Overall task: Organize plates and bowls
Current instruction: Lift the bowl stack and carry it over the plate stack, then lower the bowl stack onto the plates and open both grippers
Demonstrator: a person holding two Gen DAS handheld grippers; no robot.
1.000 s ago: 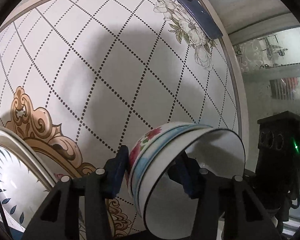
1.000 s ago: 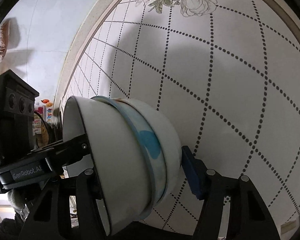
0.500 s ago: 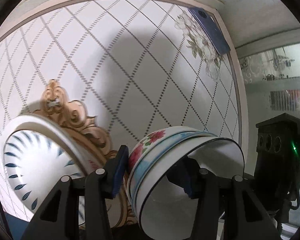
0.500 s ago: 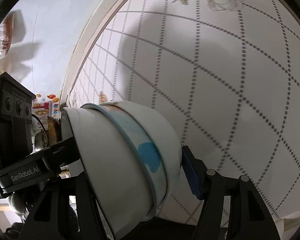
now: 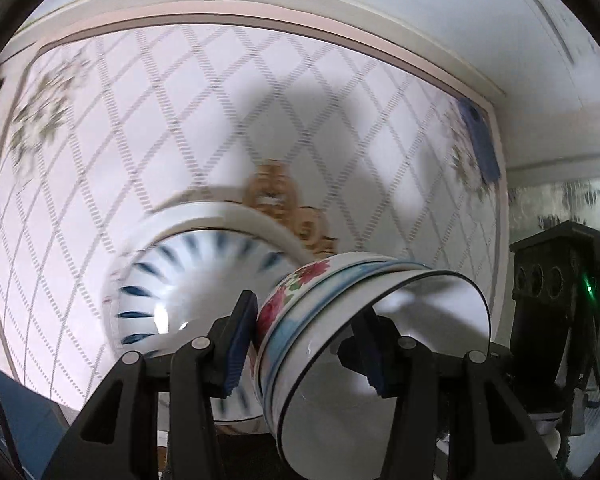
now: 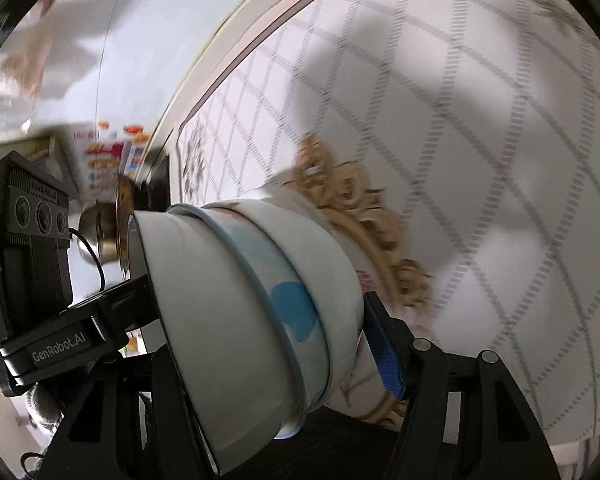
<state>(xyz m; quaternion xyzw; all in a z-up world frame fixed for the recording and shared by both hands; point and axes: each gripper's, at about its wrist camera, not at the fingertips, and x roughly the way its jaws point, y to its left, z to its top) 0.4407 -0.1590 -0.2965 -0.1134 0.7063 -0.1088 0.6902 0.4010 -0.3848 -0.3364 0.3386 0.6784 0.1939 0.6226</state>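
Carrying step: I hold the bowl stack [image 5: 340,320] clamped between left gripper [image 5: 304,344] and right gripper [image 6: 268,360], above the table [image 5: 180,120] near the plate [image 5: 204,264]. Next: level lowering, synchronized release.

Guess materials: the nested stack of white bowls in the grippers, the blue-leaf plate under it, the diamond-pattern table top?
Nested stack of white bowls: probably glazed ceramic; glossy, printed flowers, thin dark rim.
Blue-leaf plate: likely glazed ceramic too; bright glare spots.
Diamond-pattern table top: smooth printed surface, maybe glass or laminate; motion blur leaves it open.

Three nested bowls [image 5: 340,320], one plate [image 5: 204,280], two grippers [image 5: 306,344].
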